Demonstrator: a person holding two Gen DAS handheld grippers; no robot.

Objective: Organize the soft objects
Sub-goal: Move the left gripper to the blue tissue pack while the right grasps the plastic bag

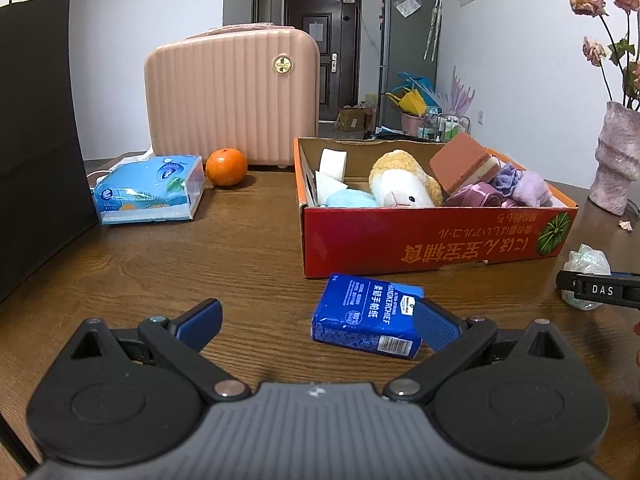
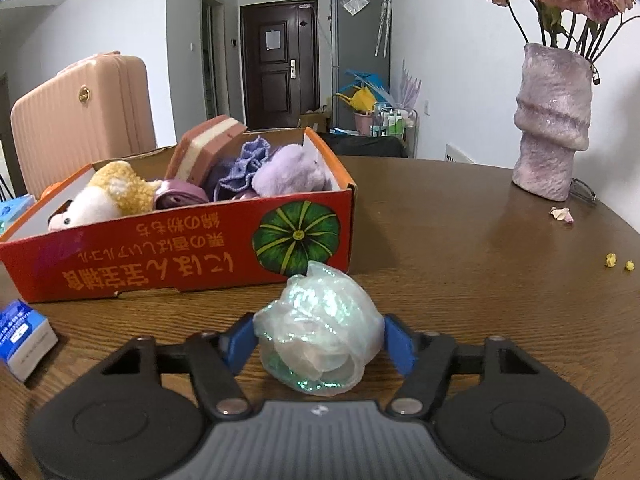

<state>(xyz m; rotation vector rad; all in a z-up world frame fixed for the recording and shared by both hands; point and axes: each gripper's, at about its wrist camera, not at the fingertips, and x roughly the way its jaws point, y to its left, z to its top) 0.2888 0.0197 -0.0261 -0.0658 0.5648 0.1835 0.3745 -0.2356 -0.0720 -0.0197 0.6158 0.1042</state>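
Observation:
A red cardboard box (image 1: 420, 240) (image 2: 180, 248) on the wooden table holds a plush sheep (image 1: 404, 184), sponges, a blue cloth and purple soft items (image 2: 280, 174). My right gripper (image 2: 320, 340) has its blue fingers against both sides of a shiny iridescent mesh ball (image 2: 320, 332), in front of the box; the ball also shows in the left wrist view (image 1: 586, 264). My left gripper (image 1: 316, 322) is open and empty above the table. A blue handkerchief pack (image 1: 368, 316) lies just ahead of its right finger (image 1: 434, 326).
A pink suitcase (image 1: 232, 96) stands behind, with an orange (image 1: 226, 167) and a blue tissue pack (image 1: 148, 190) in front of it. A dark panel (image 1: 36, 140) is at the left. A purple vase (image 2: 552, 120) with dried roses stands at the right.

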